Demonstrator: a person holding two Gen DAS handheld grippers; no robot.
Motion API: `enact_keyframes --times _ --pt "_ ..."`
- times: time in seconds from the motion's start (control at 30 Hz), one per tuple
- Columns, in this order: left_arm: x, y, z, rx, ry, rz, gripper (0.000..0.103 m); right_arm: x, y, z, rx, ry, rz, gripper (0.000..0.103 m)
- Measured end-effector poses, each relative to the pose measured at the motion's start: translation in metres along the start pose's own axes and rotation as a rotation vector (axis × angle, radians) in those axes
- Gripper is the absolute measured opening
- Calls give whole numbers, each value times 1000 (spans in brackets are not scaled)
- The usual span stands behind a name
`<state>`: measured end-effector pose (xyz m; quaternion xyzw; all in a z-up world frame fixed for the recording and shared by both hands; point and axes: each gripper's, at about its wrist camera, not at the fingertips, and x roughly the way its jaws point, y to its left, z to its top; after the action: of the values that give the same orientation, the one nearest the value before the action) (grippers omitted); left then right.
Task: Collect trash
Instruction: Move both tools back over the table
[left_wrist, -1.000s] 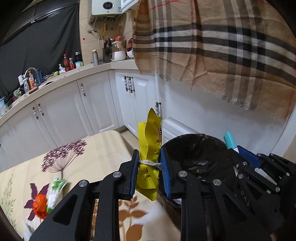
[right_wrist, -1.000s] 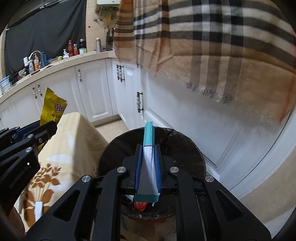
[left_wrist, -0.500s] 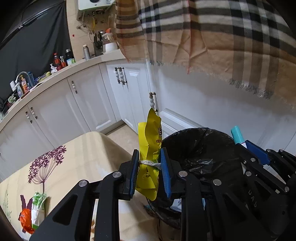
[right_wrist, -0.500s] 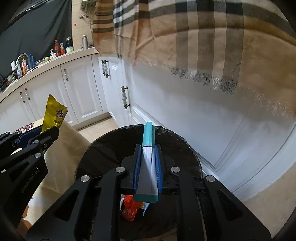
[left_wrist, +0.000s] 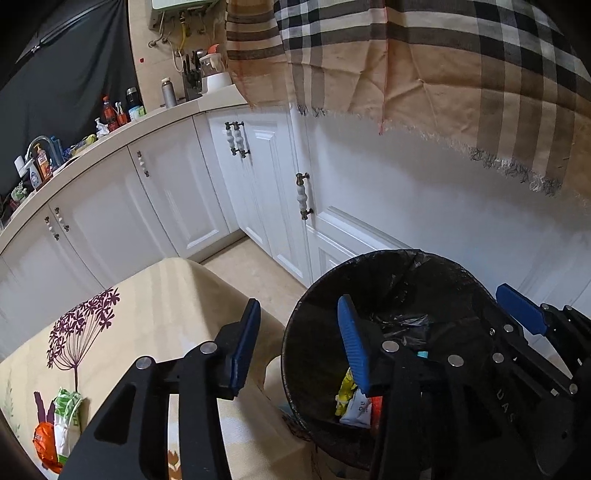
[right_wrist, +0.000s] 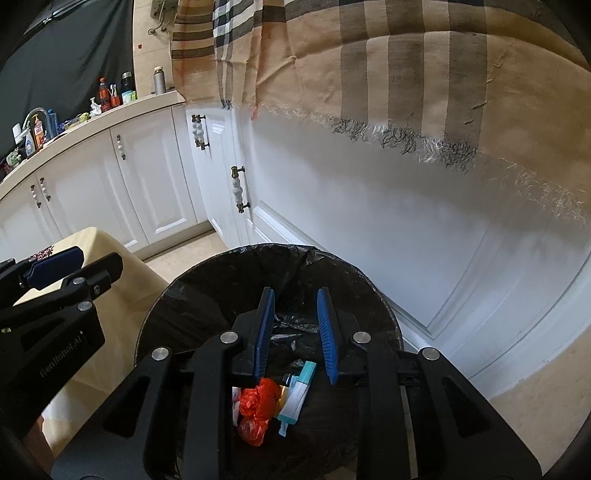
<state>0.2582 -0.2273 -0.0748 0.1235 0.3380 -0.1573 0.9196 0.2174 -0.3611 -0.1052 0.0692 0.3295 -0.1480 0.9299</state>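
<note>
Trash now lies at the bottom of the black bin (right_wrist: 369, 314): our teal tube (right_wrist: 301, 387) and yellow wrapper (left_wrist: 347, 391). Both grippers, left (left_wrist: 299, 339) and right (right_wrist: 295, 332), have just been opening and hold nothing. Pulling back, we could clip the rim or table edge (left_wrist: 236, 291). More wrappers (left_wrist: 59, 424) wait there; open floor lies beyond.

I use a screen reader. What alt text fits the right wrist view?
The open right claw hovers empty over a black-lined trash bin holding a teal-and-white packet and red wrappers; white cabinets stand behind.
</note>
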Motion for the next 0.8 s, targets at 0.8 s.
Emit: enact_keyframes --times 0.8 --pt "-121 92 -65 -147 -42 99 52 -113 67 -39 -99 -19 159 38"
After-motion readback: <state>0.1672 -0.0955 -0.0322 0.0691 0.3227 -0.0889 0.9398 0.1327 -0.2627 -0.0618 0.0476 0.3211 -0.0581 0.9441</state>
